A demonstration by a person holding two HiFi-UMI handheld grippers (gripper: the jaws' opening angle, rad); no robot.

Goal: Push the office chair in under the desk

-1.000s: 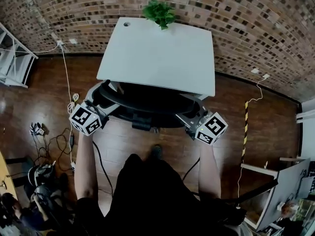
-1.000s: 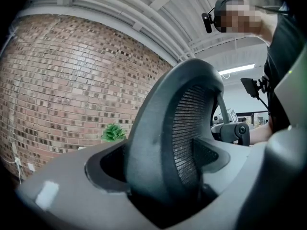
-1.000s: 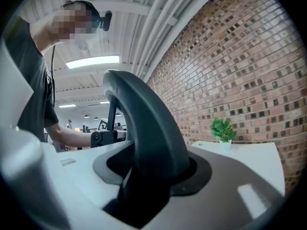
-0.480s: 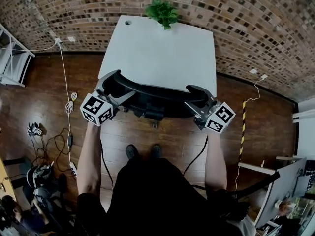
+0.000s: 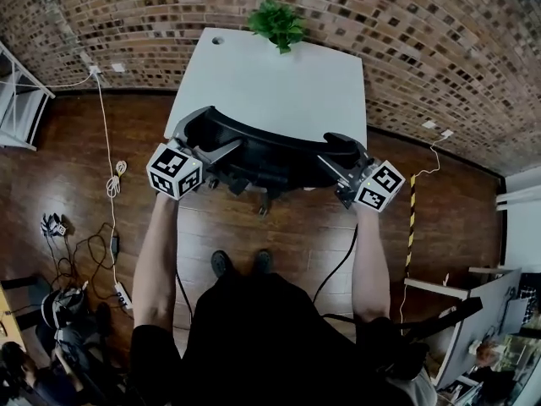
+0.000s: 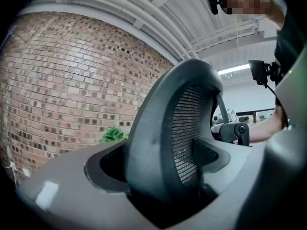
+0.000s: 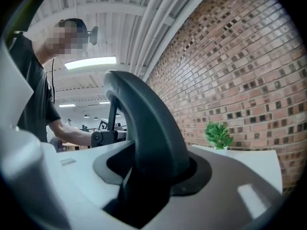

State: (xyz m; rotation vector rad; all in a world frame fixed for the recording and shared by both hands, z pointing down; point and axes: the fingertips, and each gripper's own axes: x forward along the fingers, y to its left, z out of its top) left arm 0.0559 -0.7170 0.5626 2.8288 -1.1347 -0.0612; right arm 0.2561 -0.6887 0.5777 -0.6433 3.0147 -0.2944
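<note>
The black office chair's curved mesh backrest (image 5: 262, 146) lies along the front edge of the white desk (image 5: 270, 83), and the seat is hidden beneath the top. My left gripper (image 5: 207, 146) is shut on the backrest's left end, my right gripper (image 5: 338, 163) on its right end. In the left gripper view the backrest rim (image 6: 158, 143) fills the gap between the jaws. The right gripper view has the backrest rim (image 7: 148, 128) wedged the same way. A small green plant (image 5: 275, 22) stands at the desk's far edge.
A brick wall (image 5: 423, 49) runs behind the desk. Cables (image 5: 110, 184) trail over the wooden floor at left, near a white shelf (image 5: 21, 112). Yellow-black tape (image 5: 414, 218) marks the floor at right. Another desk (image 5: 482, 311) sits at lower right. The person's feet (image 5: 241, 262) stand behind the chair.
Both grippers and the chair have moved forward toward the wall. The backrest, which stood clear of the desk, now meets its front edge. The person has stepped forward.
</note>
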